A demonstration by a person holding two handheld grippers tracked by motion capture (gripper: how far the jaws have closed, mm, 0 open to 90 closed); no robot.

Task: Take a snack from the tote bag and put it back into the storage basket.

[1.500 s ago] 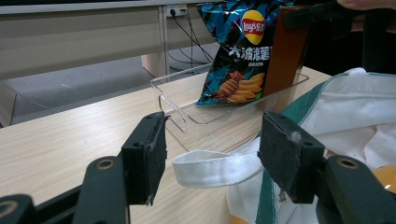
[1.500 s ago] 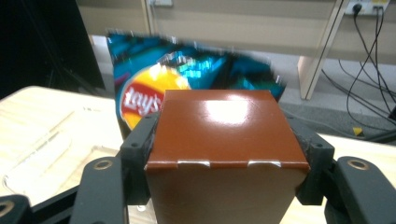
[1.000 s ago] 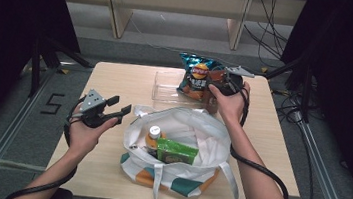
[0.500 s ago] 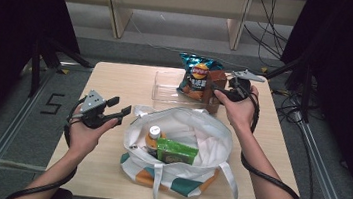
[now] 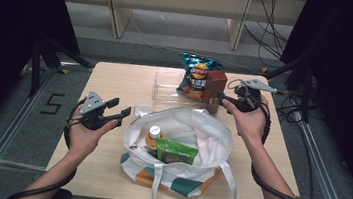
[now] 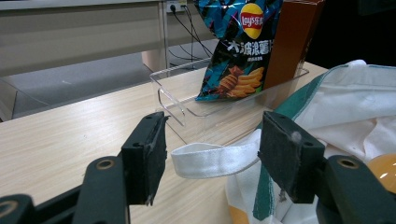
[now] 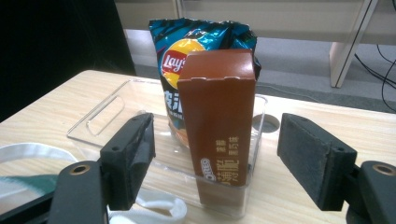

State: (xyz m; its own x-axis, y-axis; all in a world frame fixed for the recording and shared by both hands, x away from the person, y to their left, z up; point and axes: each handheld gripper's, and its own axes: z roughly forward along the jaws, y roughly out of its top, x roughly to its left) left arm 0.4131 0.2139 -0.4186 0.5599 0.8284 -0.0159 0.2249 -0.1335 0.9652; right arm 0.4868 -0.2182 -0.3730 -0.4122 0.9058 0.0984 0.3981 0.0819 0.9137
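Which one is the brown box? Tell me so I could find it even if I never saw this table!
Look at the light wooden table, then at the clear plastic tray on its far side. A tall brown cardboard box stands upright at the tray's right end, in front of the right gripper, whose jaws are open. Its neighbour there, a crinkly blue chip bag, is soft and shiny; the box is plain, stiff and straight-edged.

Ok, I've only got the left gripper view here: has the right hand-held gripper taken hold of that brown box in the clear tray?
Observer: No. The right hand-held gripper is open just short of the tall brown cardboard box, and its pads don't touch it.
Operator: Is the box upright?
Observer: Yes, it stands on end at the near corner of the clear plastic tray.
Operator: What's in the bag?
Observer: A green packet lies beside an orange bottle in the white cloth tote bag.
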